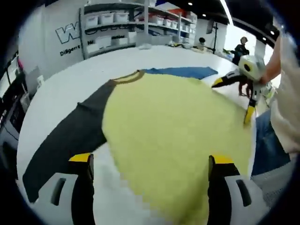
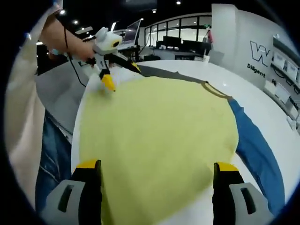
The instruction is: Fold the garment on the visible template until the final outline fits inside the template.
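wall lettering (image 1: pixel 70 33) "w", "diligent" partly legible

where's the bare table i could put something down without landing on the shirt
Bare white table lies past the dark sleeve and collar, toward the shelves. In the right gripper view, more bare top lies beyond the blue sleeve. The near edge is crowded: yellow shirt body, both grippers open.

This looks like a robotics lab set in an open-plan office: a big white worktable (image 1: pixel 70 89), metal shelving (image 1: pixel 136 23) stacked with white storage bins (image 1: pixel 107 18), a logo painted on the wall (image 1: pixel 68 33), and rows of desks with monitors (image 2: pixel 171 43) under ceiling spotlights.
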`<state>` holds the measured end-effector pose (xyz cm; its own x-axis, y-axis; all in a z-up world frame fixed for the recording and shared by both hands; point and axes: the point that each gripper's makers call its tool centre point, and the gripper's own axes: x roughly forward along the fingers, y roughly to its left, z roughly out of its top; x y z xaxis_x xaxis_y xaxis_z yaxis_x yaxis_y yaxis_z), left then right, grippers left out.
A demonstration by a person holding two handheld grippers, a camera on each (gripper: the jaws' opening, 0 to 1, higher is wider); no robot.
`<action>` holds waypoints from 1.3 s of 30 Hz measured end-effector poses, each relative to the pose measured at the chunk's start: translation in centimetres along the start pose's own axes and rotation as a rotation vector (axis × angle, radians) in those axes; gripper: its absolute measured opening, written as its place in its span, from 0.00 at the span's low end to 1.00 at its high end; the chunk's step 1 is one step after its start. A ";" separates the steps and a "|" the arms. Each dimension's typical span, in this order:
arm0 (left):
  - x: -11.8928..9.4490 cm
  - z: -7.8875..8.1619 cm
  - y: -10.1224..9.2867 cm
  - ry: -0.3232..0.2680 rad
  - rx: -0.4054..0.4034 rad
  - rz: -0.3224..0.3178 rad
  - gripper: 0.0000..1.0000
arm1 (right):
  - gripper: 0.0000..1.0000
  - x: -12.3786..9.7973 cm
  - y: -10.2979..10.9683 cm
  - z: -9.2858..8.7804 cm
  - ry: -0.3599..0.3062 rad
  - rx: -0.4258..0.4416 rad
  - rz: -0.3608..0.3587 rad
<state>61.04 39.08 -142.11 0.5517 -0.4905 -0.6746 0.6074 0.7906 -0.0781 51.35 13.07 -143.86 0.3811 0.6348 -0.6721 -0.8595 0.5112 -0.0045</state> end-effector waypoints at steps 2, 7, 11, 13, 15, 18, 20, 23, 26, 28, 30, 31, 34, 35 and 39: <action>0.6 0.7 3.0 0.002 -0.050 0.037 0.99 | 0.97 0.0 0.1 0.0 0.001 -0.006 0.004; 2.3 3.4 6.7 -0.028 -0.124 0.056 0.98 | 0.97 -0.1 0.6 -0.1 0.001 0.003 0.016; 3.9 3.9 8.1 -0.032 -0.223 0.061 0.99 | 0.97 0.2 0.9 -0.1 0.003 0.015 0.025; 4.4 3.4 8.8 -0.016 -0.250 0.085 0.99 | 0.97 0.4 1.1 -0.1 0.004 0.014 0.031; 4.2 2.7 9.7 -0.005 -0.294 0.146 0.99 | 0.97 0.5 1.3 -0.1 0.008 0.012 0.040; 3.1 2.3 11.2 -0.018 -0.336 0.239 0.99 | 0.97 0.8 1.5 -0.4 0.019 0.019 0.052; 2.5 2.1 12.0 -0.035 -0.390 0.295 0.99 | 0.97 0.9 1.7 -0.5 0.021 0.018 0.055; 1.5 1.7 12.9 -0.085 -0.516 0.374 0.99 | 0.99 1.2 2.1 -0.4 0.015 0.013 0.063; 1.0 1.1 12.4 -0.080 -0.543 0.444 0.99 | 0.99 1.3 2.0 -0.3 0.014 0.005 0.060; 0.6 0.9 12.1 -0.092 -0.568 0.472 0.99 | 0.99 1.3 2.0 -0.4 0.016 0.003 0.061; 0.4 1.1 11.9 -0.093 -0.589 0.468 0.99 | 0.99 1.2 2.0 -0.4 0.017 0.001 0.062; 0.5 1.5 11.9 -0.106 -0.610 0.456 0.99 | 0.99 1.2 2.0 -0.4 0.017 0.001 0.062; 0.2 3.2 13.0 -0.136 -0.557 0.454 0.99 | 0.99 1.2 2.0 -0.5 0.018 0.001 0.060; 0.2 3.3 13.4 -0.132 -0.555 0.458 0.99 | 0.99 1.2 2.0 -0.5 0.018 0.002 0.060; -0.7 1.6 16.2 -0.083 -0.577 0.506 0.99 | 0.99 1.2 2.0 -0.5 0.021 0.003 0.059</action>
<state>71.39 51.65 -141.75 0.7380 -0.0259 -0.6743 -0.1119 0.9807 -0.1603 49.97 14.58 -145.05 0.3225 0.6515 -0.6867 -0.8792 0.4750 0.0377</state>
